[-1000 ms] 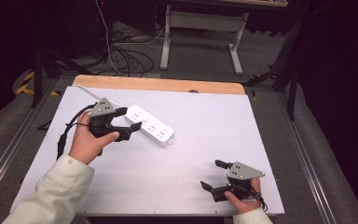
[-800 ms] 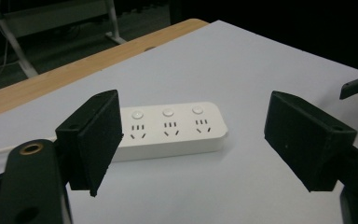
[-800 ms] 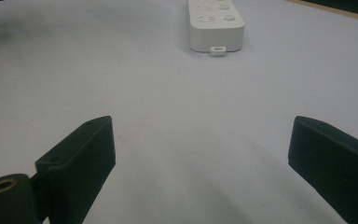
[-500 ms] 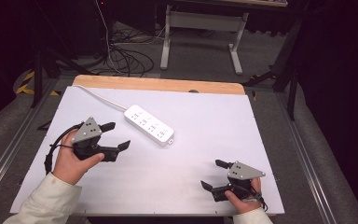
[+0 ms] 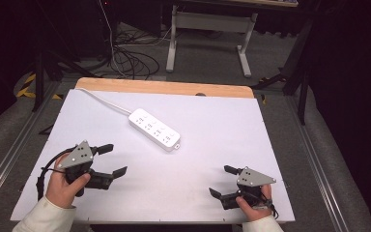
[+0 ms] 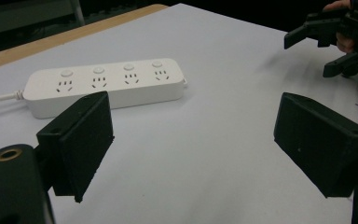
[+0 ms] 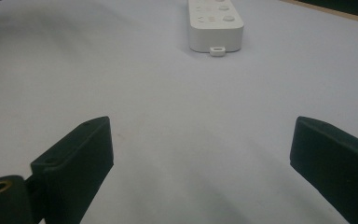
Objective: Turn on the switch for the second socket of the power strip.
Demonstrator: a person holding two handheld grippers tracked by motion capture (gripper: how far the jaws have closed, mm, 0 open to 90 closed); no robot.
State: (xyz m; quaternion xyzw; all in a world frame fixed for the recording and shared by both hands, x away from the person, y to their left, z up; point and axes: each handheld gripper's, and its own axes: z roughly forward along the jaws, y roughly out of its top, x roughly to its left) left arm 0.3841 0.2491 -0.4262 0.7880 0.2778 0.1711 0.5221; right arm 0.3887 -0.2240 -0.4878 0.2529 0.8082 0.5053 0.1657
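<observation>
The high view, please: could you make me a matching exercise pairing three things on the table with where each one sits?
Things:
1. power strip
2. left gripper
3. right gripper

Places:
A. near corner on the right of the view, jaws open
B. middle of the white table, cable running to the far left corner
C. near left area, jaws open, holding nothing

Pairs: 1-B, 2-C, 3-A

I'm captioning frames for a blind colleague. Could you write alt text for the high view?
A white power strip lies diagonally on a white table, untouched, its cord trailing to the far left edge. The left gripper and the right gripper, both open and empty, rest near the table's front corners.
</observation>
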